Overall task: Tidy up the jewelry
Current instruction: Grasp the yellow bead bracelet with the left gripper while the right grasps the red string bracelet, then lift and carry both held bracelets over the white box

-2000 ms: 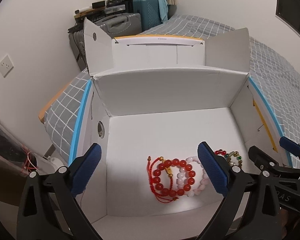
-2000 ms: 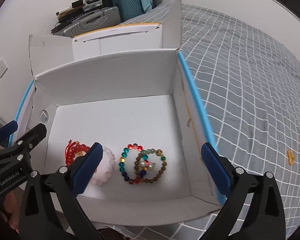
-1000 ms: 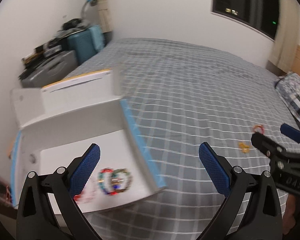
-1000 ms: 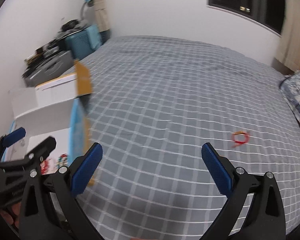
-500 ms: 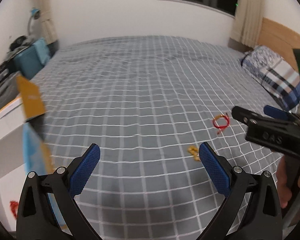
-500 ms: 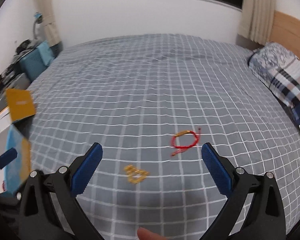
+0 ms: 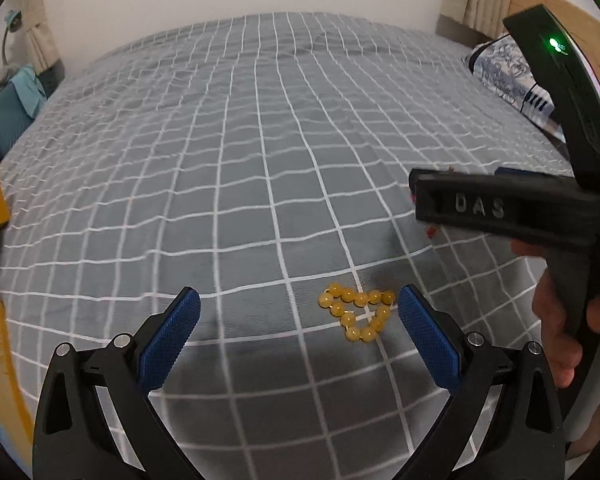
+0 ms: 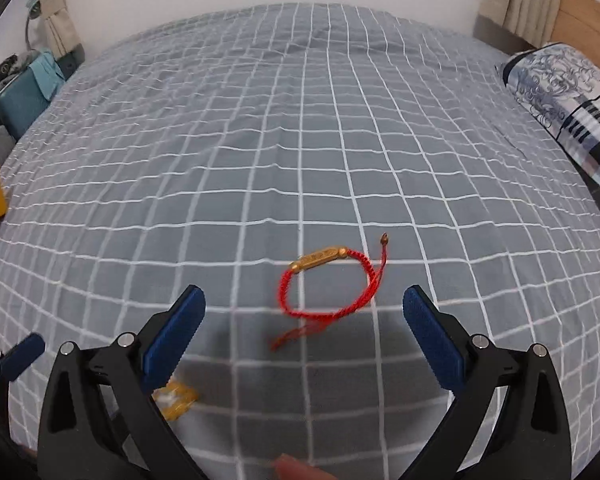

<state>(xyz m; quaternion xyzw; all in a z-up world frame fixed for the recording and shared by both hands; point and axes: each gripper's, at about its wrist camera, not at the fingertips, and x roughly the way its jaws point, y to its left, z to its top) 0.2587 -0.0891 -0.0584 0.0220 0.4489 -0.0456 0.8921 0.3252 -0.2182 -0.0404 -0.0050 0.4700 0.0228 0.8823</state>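
two pieces of jewelry lie loose on the grey checked bedspread (image 8: 260,128), and each gripper is lined up on one of them. the yellow bead bracelet (image 7: 356,314), folded into a rough triangle, rests flat on the cover just ahead of the left gripper (image 7: 298,334), nearer its right-hand pad (image 7: 428,344) than the left, at about one o'clock from the midpoint between the tips. the left gripper is spread wide and holds nothing. in the right wrist view the red cord bracelet (image 8: 328,284) with its gold tube charm at eleven o'clock on the loop lies between and a little beyond the tips of the right gripper (image 8: 304,330), its tassel ends trailing toward seven o'clock and one o'clock. the right gripper too is released, jaws wide, nothing in them, and apart from the cord. the yellow beads show again, blurred, at the lower left of that view behind the right gripper's left finger. farther out, a patterned pillow (image 8: 568,92) sits at two o'clock, and a teal suitcase (image 8: 20,100) stands at ten o'clock by the wall. an orange and blue edge at the far left of both views may be a box, but too little shows to tell. as a judgement, these two pieces are what is left to gather; neither has been grasped yet, so both pickups and placements remain.
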